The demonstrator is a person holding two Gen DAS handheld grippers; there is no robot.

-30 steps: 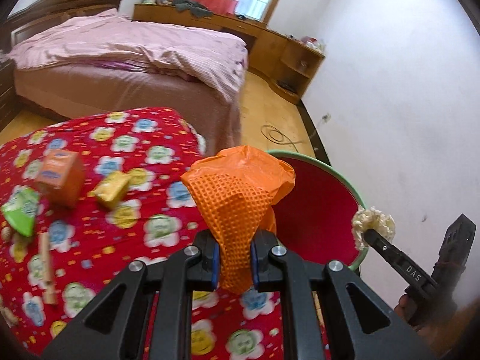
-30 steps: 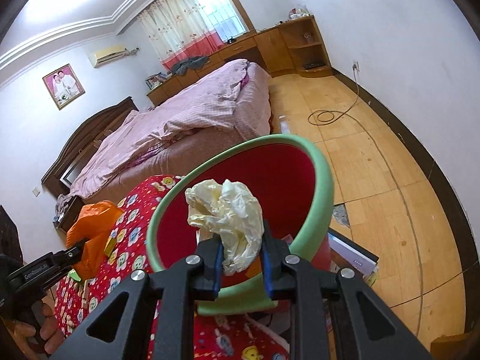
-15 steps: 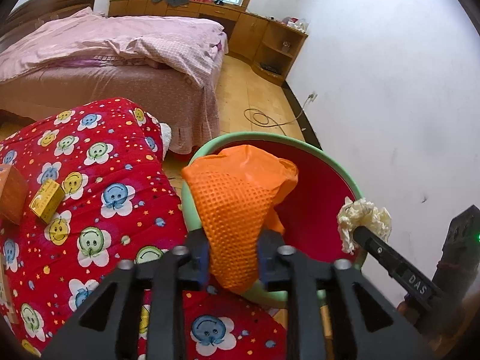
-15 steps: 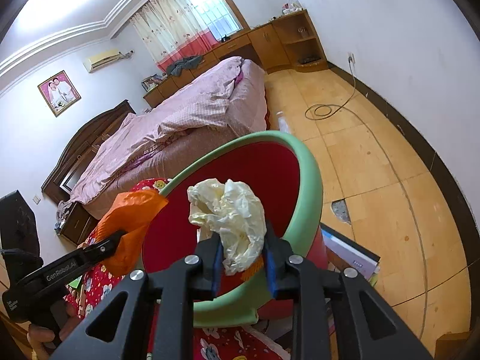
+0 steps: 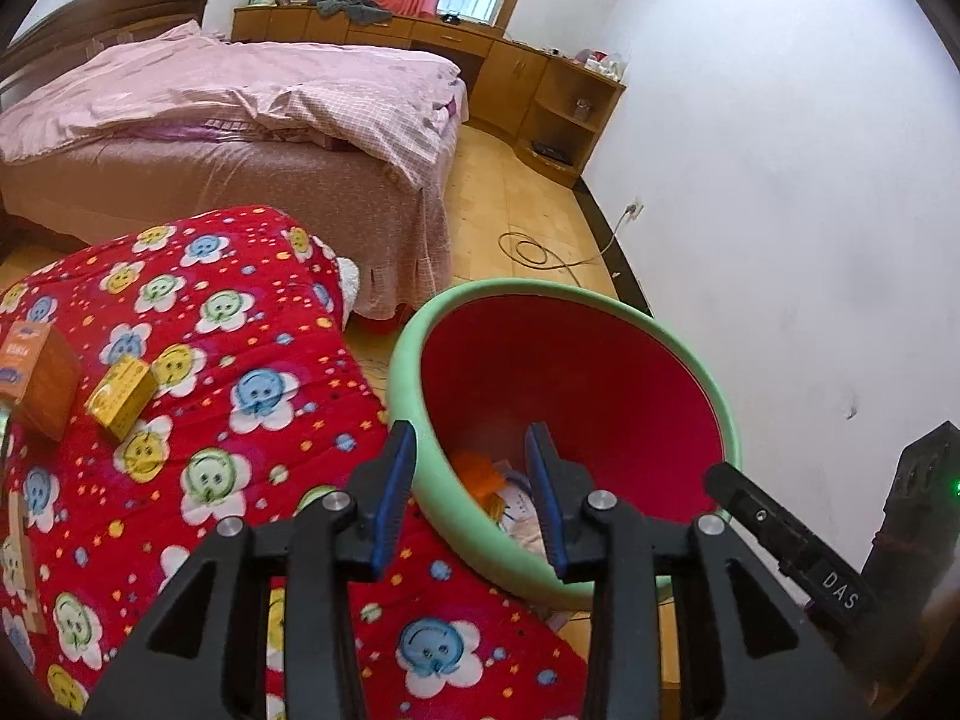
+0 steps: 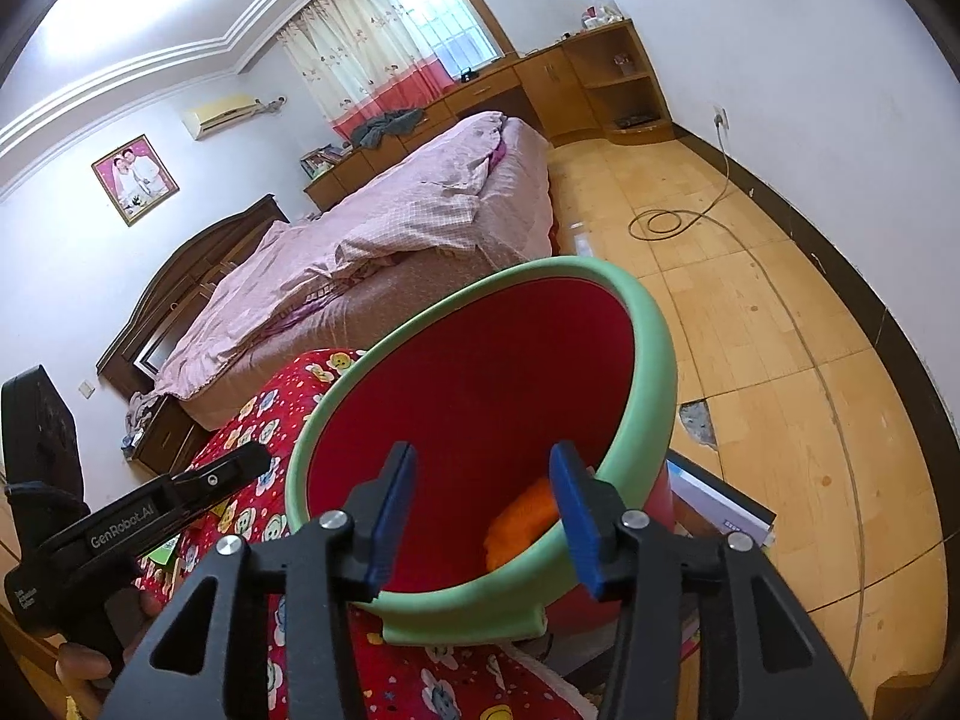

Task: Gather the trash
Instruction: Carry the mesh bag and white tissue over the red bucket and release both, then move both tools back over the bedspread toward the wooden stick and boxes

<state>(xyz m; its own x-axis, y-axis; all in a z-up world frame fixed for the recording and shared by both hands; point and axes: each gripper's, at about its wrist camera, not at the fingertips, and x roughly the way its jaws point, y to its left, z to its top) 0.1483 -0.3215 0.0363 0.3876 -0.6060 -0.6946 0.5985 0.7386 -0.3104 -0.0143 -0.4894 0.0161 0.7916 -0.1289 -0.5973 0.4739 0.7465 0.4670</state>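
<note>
- Left gripper [image 5: 471, 495] spread wide, nothing between the jaws, poised over the near rim of the bin [image 5: 729, 420].
- Right gripper [image 6: 483, 510] likewise apart and empty, aimed into the same bin from the other side.
- Orange bag [image 5: 477, 474] lying at the bottom of the bin, pale scraps beside it — also visible from the right wrist as an orange lump against the near wall.
- Trash left on the quilt [image 5: 252, 384]: a yellow box [image 5: 120, 397] and an orange box [image 5: 37, 372] near its left edge, just beside each other; more bits at the far left edge, too cropped to name.
- Likely next: left gripper swinging back toward the boxes.
- Risks, as judgement:
  - Bin sits at the quilt's right edge, tilted against soft bedding — a knock from either gripper on the rim could tip it and spill what is in it.
  - Both grippers crowd the same opening; a careless pull-out could clash them.
  - Light cardboard on a soft, sloping quilt — an off-centre pinch could crush a box or push it off the edge.
</note>
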